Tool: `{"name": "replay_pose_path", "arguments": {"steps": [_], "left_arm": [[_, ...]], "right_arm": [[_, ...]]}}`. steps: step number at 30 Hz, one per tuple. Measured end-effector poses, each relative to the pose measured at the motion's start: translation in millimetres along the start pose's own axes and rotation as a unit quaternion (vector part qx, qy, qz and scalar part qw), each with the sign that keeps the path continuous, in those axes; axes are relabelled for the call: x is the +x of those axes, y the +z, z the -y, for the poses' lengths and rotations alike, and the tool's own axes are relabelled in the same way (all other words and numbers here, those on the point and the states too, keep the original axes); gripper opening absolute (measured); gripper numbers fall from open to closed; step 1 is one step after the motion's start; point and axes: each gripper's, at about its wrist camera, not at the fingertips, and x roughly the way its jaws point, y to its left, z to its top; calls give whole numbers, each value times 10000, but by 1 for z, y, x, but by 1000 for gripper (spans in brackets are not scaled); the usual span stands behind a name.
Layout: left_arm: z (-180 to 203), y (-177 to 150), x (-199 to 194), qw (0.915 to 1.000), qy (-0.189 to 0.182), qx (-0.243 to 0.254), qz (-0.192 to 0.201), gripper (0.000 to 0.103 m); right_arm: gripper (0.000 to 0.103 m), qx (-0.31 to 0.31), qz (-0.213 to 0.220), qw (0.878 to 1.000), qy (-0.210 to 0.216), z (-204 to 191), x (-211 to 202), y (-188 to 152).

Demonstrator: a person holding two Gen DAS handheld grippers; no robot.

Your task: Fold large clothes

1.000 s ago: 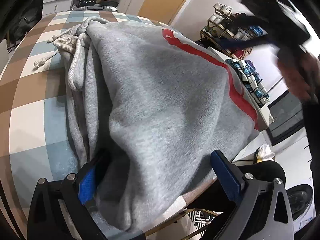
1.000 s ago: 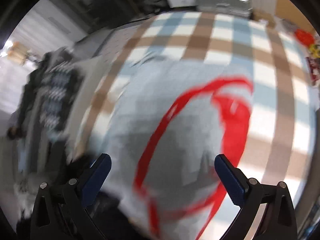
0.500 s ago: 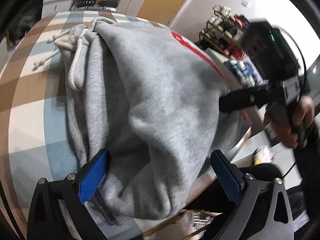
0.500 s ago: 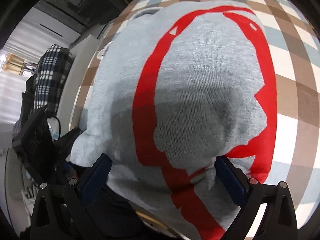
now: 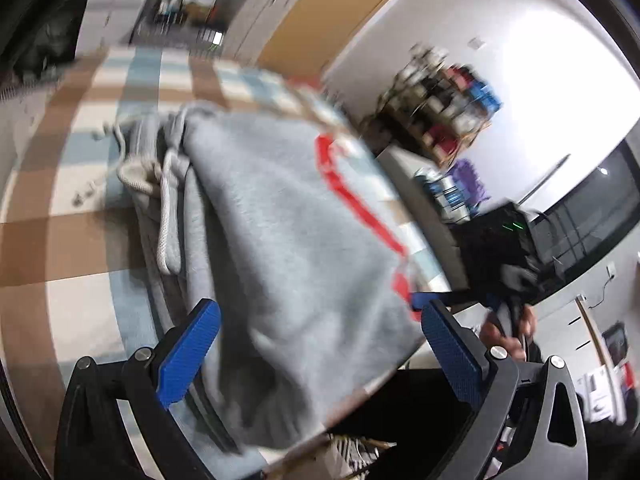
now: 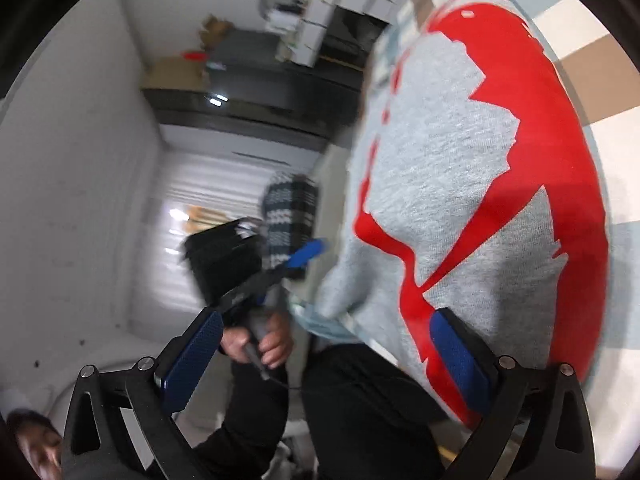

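Both the left gripper [image 5: 316,354] and right gripper [image 6: 326,358] hang spread wide and empty at the tabletop [image 5: 76,232] edge, beyond them the folded hoodie [image 5: 288,240] overhanging it, where a stray nudge could tip it off.

matt grey fleece hoodie [image 5: 288,240], smooth red print [image 6: 572,184]

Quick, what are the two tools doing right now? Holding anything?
Left tool: open, holding nothing, over the folded grey sweatshirt with red print.
Right tool: open, holding nothing, at the sweatshirt's edge.
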Motion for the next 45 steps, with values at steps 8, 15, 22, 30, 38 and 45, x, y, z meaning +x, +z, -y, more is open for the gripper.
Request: {"name": "replay_pose_path", "arguments": {"steps": [8, 15, 22, 30, 38, 45], "left_arm": [[-17, 21, 49, 9940, -375, -819, -622, 98], [-30, 20, 55, 9876, -563, -1387, -465, 13], [-21, 29, 38, 9940, -394, -985, -263, 9], [-32, 43, 49, 9973, -162, -713, -117, 9], [-63, 15, 70, 9933, -376, -1089, -79, 12], [-27, 27, 19, 9972, 331, -655, 115, 14]], "right_arm": [[103, -109, 74, 9998, 155, 0, -9, -5], [103, -135, 84, 9998, 121, 3, -19, -5], [103, -203, 48, 9996, 180, -6, -15, -5], [103, -150, -113, 9997, -125, -5, 0, -4], [103, -133, -75, 9999, 8, -4, -12, -3], [103, -477, 480, 9957, 635, -27, -46, -2]]}}
